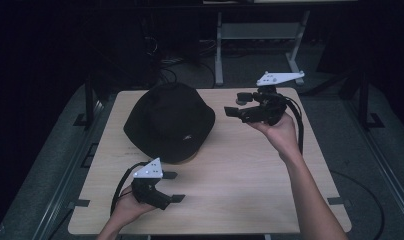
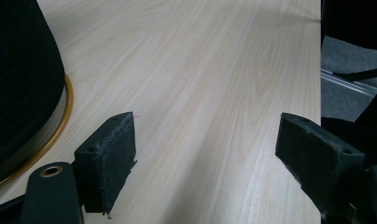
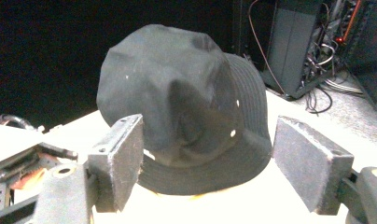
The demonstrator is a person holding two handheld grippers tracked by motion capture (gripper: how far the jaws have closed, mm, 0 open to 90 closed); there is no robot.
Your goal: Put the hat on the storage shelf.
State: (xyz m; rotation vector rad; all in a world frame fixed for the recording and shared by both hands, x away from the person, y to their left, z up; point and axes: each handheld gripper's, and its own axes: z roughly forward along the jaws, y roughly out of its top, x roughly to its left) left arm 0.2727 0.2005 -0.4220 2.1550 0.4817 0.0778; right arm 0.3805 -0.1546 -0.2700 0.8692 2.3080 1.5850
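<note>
Black hat (image 1: 169,120) sits on the table (image 1: 240,170), toward its far left. Left gripper (image 1: 173,186) hovers just in front of it, jaws spread, nothing between. Right gripper (image 1: 234,106) hangs beside the hat, jaws wide, nothing gripped.

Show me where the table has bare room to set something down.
The widest bare stretch of the table lies between the left gripper and the person's right forearm, in front of the black hat. A narrower gap runs between the hat and the right gripper. It is crowded at the far left, around the hat.
</note>
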